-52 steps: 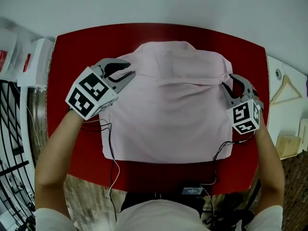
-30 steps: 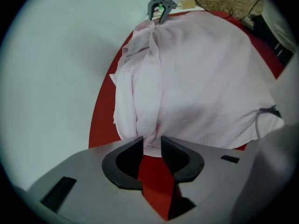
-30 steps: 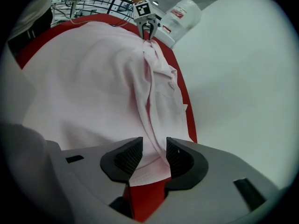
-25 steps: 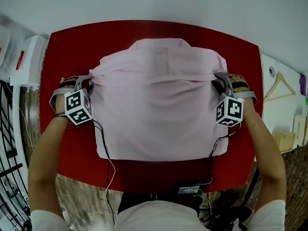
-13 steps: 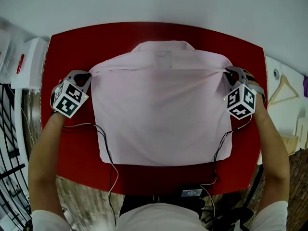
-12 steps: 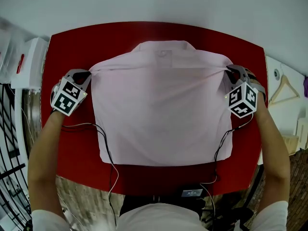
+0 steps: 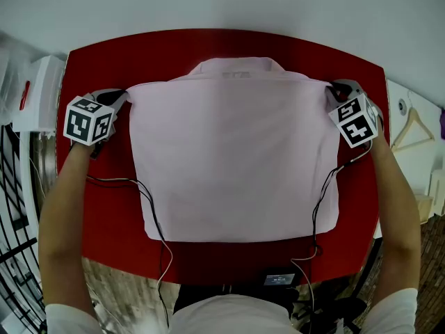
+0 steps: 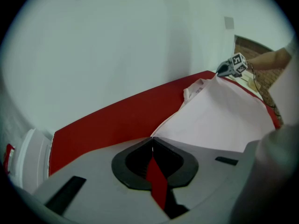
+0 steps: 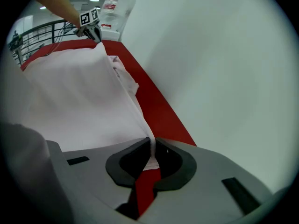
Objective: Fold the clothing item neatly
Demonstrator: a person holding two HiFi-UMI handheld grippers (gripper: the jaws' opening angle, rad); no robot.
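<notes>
Head view: pink shirt (image 7: pixel 233 158) spread on red table (image 7: pixel 111 207), collar toward the far edge, top edge taut between left gripper (image 7: pixel 119 94) and right gripper (image 7: pixel 334 88). Left jaws pressed together, pinching one shoulder corner. Right jaws have just been closing; the other corner's fabric is clamped between them.

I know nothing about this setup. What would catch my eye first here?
A pale pink shirt lies spread, collar farthest away, on a bright red table. The left gripper and right gripper, each with a black-and-white marker cube, pinch its far corners and stretch it taut between them; the right one's fingers have just been closing on the cloth.
</notes>
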